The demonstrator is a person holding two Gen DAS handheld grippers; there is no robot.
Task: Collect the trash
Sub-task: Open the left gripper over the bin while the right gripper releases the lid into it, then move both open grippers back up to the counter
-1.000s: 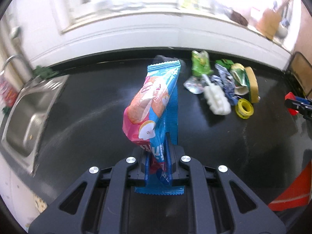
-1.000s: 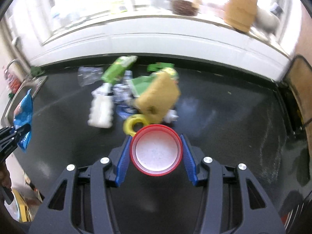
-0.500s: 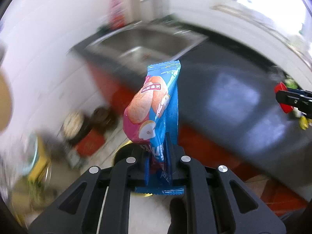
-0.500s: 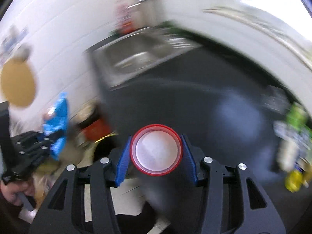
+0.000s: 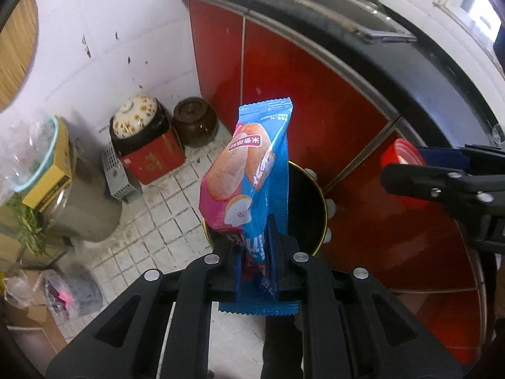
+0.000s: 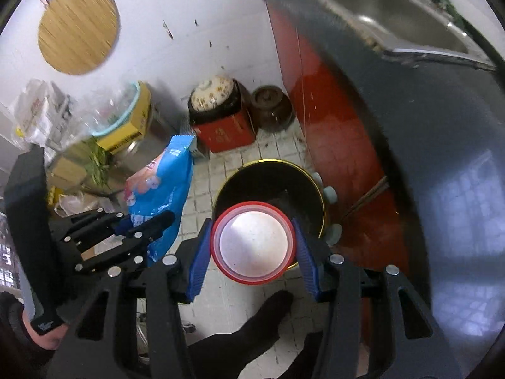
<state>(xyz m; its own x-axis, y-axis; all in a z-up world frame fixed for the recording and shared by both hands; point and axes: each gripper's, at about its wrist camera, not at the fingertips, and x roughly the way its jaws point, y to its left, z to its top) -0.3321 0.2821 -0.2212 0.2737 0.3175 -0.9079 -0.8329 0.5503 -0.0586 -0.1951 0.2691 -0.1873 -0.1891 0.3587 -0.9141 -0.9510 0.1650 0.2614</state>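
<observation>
My left gripper (image 5: 255,252) is shut on a blue and pink snack wrapper (image 5: 252,170), held upright above a black round trash bin (image 5: 307,208) with a gold rim on the tiled floor. My right gripper (image 6: 254,246) is shut on a red-rimmed round cup (image 6: 254,243) right over the same bin (image 6: 268,183). The right gripper and cup (image 5: 401,164) show at the right of the left wrist view. The left gripper (image 6: 148,221) with the wrapper (image 6: 161,186) shows left of the bin in the right wrist view.
Red cabinet doors (image 5: 315,72) under a black counter (image 5: 394,53) with a sink (image 6: 388,3) stand right of the bin. Jars on a red box (image 5: 151,154), a brown pot (image 5: 194,120), a metal drum (image 5: 85,208) and bags crowd the floor at the left. My foot (image 6: 252,322) is below.
Both grippers have swung away from the countertop trash pile and down over the floor bin. Each still holds its item: wrapper in the left, cup in the right.
</observation>
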